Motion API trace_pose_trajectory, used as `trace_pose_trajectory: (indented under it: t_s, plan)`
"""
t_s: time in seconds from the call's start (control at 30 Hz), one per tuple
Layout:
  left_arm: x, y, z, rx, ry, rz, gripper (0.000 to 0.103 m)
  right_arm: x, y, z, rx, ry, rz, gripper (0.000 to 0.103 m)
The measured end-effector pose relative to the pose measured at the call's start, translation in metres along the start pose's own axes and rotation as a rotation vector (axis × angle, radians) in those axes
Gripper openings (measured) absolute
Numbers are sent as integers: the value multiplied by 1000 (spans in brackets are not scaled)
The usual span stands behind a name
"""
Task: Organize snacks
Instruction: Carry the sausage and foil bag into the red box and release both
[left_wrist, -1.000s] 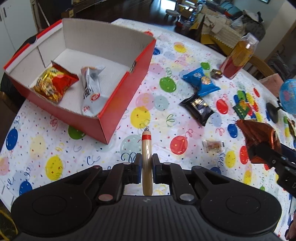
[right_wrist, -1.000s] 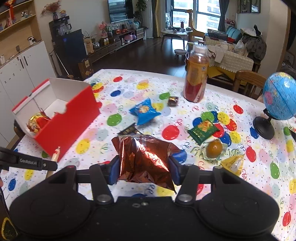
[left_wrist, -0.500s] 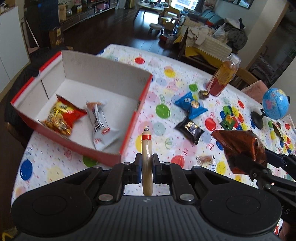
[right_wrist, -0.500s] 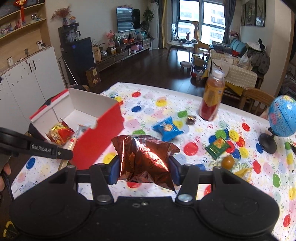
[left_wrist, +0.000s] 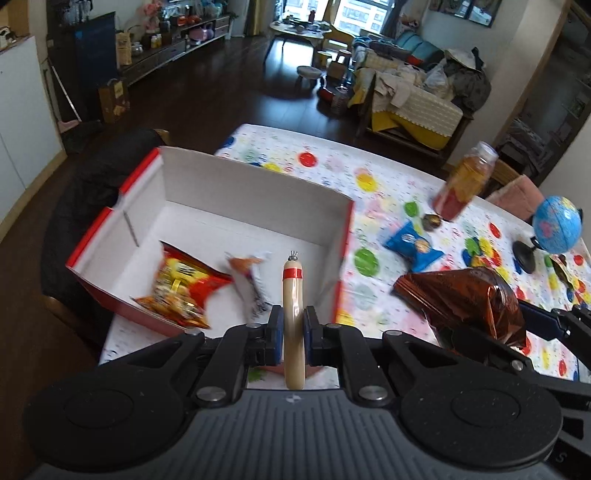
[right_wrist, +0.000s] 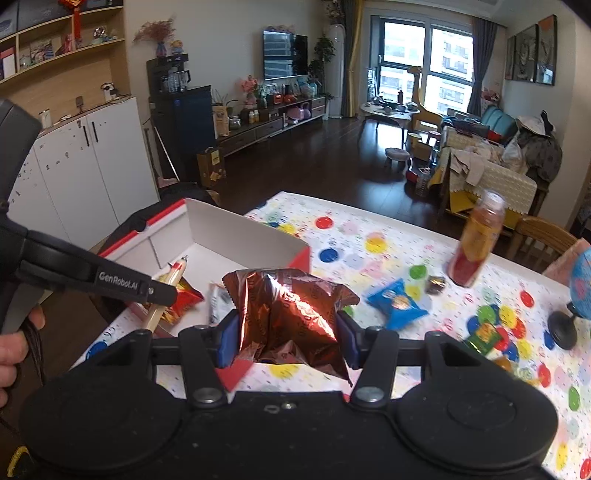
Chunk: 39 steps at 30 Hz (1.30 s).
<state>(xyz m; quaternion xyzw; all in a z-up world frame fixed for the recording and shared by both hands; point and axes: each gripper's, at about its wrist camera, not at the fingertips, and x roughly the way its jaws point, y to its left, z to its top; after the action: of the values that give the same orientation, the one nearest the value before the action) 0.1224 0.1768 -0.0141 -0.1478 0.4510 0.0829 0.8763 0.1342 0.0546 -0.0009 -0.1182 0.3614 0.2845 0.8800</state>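
Pinching a slim, smooth sausage stick (left_wrist: 293, 317), the left gripper (left_wrist: 293, 328) has its fingers clamped on its middle, tip aimed past them at the red cardboard box (left_wrist: 255, 201), likely for dropping in. Right view: the right gripper (right_wrist: 286, 339) has its fingers clamped on a crinkly copper foil bag (right_wrist: 291, 310); the box lies just beyond.

Red-and-white box (left_wrist: 236, 206), coppery foil bag (right_wrist: 291, 314), balloon-patterned tablecloth (left_wrist: 391, 184)
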Motion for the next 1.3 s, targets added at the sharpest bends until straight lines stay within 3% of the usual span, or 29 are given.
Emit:
trace_pose_trajectory:
  t_s: [0.73,1.3]
  plan:
    - [44,104,39,-47,22,126,11,86,72,23,-36,81,36,53]
    - [92,115,42,-16,91,157,11,131,83,13,-55,145,21,53]
